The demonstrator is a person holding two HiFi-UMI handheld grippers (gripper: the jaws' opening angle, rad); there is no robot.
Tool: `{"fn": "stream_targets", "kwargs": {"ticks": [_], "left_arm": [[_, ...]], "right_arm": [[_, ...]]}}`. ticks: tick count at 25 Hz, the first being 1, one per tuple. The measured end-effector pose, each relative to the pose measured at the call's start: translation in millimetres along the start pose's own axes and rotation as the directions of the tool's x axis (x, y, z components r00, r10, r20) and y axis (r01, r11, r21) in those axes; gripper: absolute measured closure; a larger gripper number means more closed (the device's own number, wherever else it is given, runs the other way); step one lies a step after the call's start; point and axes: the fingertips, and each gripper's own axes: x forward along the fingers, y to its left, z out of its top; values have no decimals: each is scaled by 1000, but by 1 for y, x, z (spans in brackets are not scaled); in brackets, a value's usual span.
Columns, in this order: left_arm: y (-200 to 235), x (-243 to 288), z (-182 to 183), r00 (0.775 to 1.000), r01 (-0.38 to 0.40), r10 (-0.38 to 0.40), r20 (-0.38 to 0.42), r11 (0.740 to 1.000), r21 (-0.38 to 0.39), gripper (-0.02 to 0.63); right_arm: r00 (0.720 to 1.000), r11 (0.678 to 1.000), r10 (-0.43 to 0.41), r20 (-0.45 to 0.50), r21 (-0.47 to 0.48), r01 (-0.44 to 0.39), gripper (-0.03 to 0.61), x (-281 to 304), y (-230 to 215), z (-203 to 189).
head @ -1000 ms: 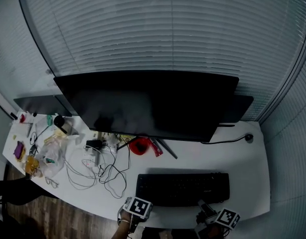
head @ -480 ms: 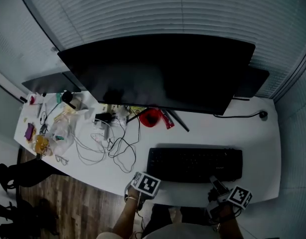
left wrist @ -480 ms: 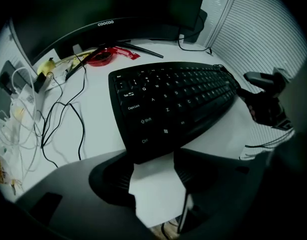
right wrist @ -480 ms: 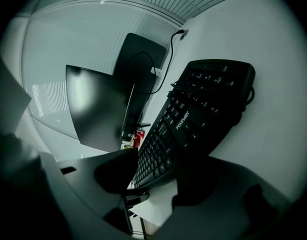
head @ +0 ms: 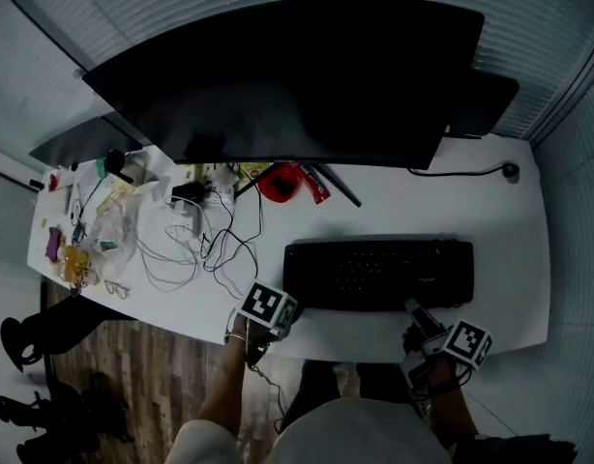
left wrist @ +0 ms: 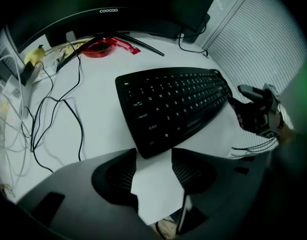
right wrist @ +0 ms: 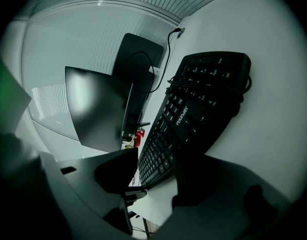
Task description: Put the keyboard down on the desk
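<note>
The black keyboard (head: 379, 272) lies flat on the white desk (head: 515, 259), in front of the big dark monitor (head: 297, 75). My left gripper (head: 278, 315) sits at the desk's front edge, just off the keyboard's front left corner (left wrist: 151, 149). Its jaws are closing, with only bare desk between the pads (left wrist: 116, 176). My right gripper (head: 420, 317) is at the keyboard's front right edge. In the right gripper view its jaws (right wrist: 161, 184) stand apart, with the keyboard (right wrist: 193, 114) stretching away ahead of them and nothing gripped.
Tangled cables (head: 220, 249) and plastic bags with small items (head: 103, 240) cover the desk's left part. A red object (head: 278, 182) lies under the monitor. A black cable (head: 461, 170) runs to the back right. Wooden floor (head: 133, 375) shows below the front edge.
The head view has shifted, so the desk and monitor sit differently in the picture. The keyboard stays flat on the desk, and both grippers remain at its front edge.
</note>
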Motion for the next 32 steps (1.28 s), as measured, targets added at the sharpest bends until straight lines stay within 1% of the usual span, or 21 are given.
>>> {"fn": "stream_targets", "kwargs": {"ticks": [3, 8, 10, 12, 13, 16, 19, 21, 24, 27, 29, 31, 32], "left_arm": [[9, -1, 11, 996, 17, -15, 93, 1000, -25, 383], [12, -2, 10, 986, 40, -26, 165, 996, -81, 401], [10, -9, 12, 975, 58, -35, 219, 993, -100, 418], [8, -22, 12, 956, 80, -39, 289, 989, -129, 425], [8, -31, 13, 944, 82, -32, 329, 987, -139, 426], [11, -59, 11, 890, 68, 17, 455, 983, -170, 426], [11, -83, 6, 829, 59, 66, 555, 977, -205, 438], [10, -104, 9, 779, 57, 86, 621, 977, -206, 457], [8, -137, 19, 694, 55, 101, 713, 980, -193, 497], [5, -164, 26, 618, 24, 118, 777, 985, -168, 546], [2, -181, 29, 575, 0, 119, 810, 989, -145, 573], [0, -194, 30, 542, -7, 103, 834, 993, -118, 586], [-1, -199, 30, 531, -6, 92, 842, 994, -105, 592]], "right_arm": [[1000, 1000, -4, 4, 2, 4, 367, 1, 2, 0], [1000, 1000, -5, 11, -28, 5, 367, 6, 11, 0], [1000, 999, -9, 12, -44, 10, 367, 8, 16, 0], [1000, 998, -13, 15, -62, 14, 367, 11, 23, -1], [1000, 997, -15, 17, -73, 16, 367, 12, 27, -2], [999, 994, -17, 27, -103, 19, 367, 17, 40, -6], [999, 992, -9, 47, -127, 15, 367, 20, 56, -9], [998, 989, -4, 62, -147, 13, 367, 20, 67, -11], [996, 983, 2, 91, -183, 15, 367, 18, 84, -15], [991, 968, -6, 137, -247, 40, 367, 11, 99, -19], [985, 957, -12, 174, -283, 62, 367, 6, 107, -23], [976, 953, -17, 216, -291, 81, 367, 0, 111, -27], [971, 952, -21, 238, -290, 92, 367, -4, 113, -29]]}}
